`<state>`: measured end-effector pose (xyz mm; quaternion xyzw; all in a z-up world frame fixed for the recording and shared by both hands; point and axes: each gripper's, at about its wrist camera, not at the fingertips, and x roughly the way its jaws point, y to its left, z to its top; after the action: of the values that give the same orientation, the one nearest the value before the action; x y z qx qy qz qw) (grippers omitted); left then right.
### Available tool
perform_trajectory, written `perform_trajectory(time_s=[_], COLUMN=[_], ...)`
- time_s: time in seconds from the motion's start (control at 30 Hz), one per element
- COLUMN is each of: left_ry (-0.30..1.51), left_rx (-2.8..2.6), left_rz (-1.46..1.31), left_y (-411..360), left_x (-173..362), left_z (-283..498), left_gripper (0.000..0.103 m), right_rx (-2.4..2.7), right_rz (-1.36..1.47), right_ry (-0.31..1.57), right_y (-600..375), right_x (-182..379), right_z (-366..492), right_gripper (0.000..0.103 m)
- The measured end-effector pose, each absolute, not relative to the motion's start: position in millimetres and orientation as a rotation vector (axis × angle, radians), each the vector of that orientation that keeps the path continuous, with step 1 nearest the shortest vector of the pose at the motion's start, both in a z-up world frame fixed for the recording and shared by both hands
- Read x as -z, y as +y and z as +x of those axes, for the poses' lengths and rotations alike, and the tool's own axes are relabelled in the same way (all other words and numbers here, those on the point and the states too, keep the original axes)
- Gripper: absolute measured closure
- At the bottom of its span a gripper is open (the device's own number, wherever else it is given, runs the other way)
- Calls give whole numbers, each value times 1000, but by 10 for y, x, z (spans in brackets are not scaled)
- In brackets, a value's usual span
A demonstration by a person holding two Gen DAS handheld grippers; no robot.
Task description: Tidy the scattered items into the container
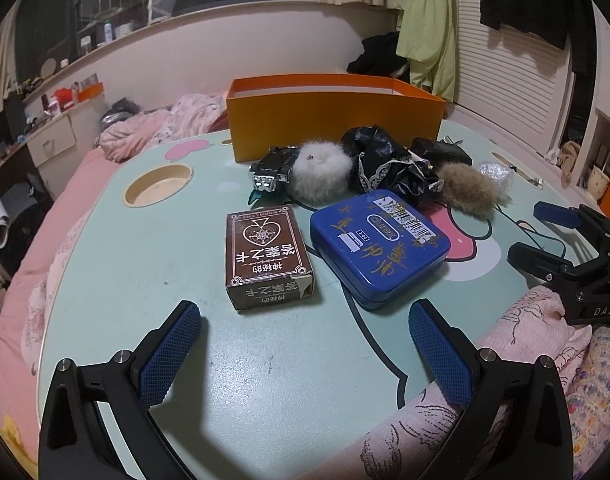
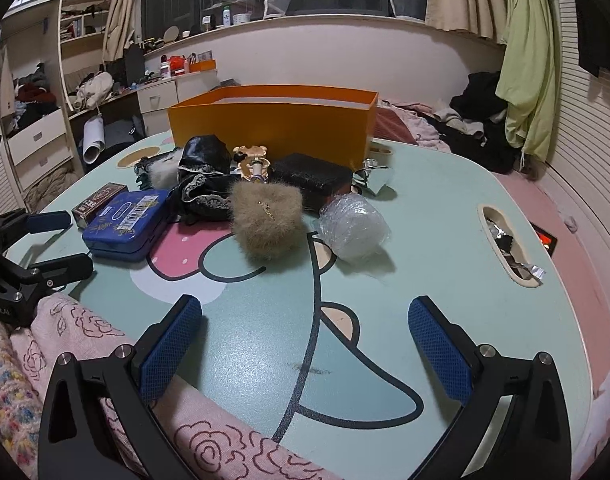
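Both grippers hang low over the near edge of a mint-green lap table (image 1: 105, 300) printed with a cartoon figure. Neither holds anything: the left gripper (image 1: 305, 348) has its blue-padded fingers spread wide, and the right gripper (image 2: 305, 348) is spread just as wide over bare tabletop. Just ahead of the left one lies a brown card box (image 1: 267, 254), and beside it, close on the right, a blue tin (image 1: 379, 246) with gold writing and a barcode sticker. Behind these, the clutter bunches together: a white fur puff (image 1: 323, 170), a black lace-trimmed fabric piece (image 1: 389, 164), a tan fur puff (image 2: 267, 220), a dark rectangular case (image 2: 311, 178) and a clear plastic-wrapped bundle (image 2: 355, 226); a small metallic clip (image 1: 271, 178) sits left of the white puff, though what it is exactly is hard to tell. At the far edge stands the open orange box (image 1: 333, 120), its inside hidden from both views. Pink floral sleeves (image 2: 65, 328) show at the near side.
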<state>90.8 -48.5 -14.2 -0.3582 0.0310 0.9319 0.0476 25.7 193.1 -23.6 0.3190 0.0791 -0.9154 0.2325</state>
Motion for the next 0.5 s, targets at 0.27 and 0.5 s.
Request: perform_trajectory(time_s=[0.27,0.5], left_ry=[95,94], left_rx=[-2843,-2843], left_rz=[-1093,-1093], left_y=[-483,-482], left_x=[143,142], left_z=[909,909], left_gripper=[0,0], right_rx=[2517,2517], right_rz=[872,872], right_ry=[218,218], right_y=[1922,1921], right_x=[237,238], right_z=[279,282], right_gripper=[0,0])
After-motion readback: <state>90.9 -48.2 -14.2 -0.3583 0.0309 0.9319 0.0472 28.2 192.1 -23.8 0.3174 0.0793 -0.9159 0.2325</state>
